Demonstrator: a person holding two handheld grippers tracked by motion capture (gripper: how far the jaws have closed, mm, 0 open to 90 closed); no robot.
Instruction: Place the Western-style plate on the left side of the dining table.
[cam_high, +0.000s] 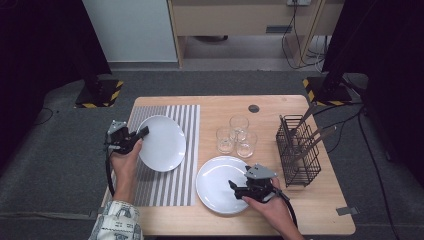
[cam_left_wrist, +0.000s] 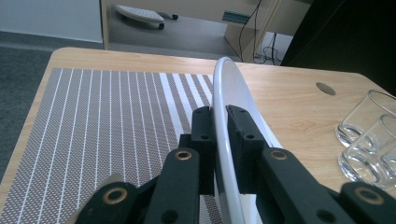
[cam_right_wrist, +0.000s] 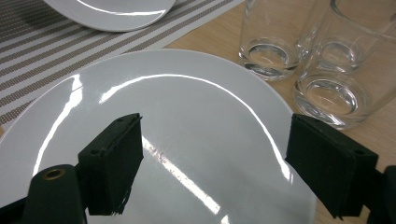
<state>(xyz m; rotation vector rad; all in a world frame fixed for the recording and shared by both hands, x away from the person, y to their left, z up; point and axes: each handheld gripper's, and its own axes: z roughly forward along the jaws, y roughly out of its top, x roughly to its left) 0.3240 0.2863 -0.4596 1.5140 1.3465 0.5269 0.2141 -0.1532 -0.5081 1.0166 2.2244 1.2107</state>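
A white plate (cam_high: 162, 142) hangs tilted over the striped placemat (cam_high: 170, 185). My left gripper (cam_high: 142, 134) is shut on its left rim. In the left gripper view the two jaws (cam_left_wrist: 220, 112) pinch the thin white plate edge (cam_left_wrist: 224, 79), which rises between them. A second white plate (cam_high: 217, 182) lies flat on the wood at the front centre. My right gripper (cam_high: 234, 187) hovers over its right part, open. In the right gripper view the jaws (cam_right_wrist: 205, 154) stand wide apart above the glossy second plate (cam_right_wrist: 187, 102), with nothing between them.
Three clear glasses (cam_high: 236, 135) stand close together behind the second plate, also in the right gripper view (cam_right_wrist: 327, 70). A black wire cutlery rack (cam_high: 299, 150) with utensils stands at the right. The wooden table (cam_high: 320, 210) ends just in front of both hands.
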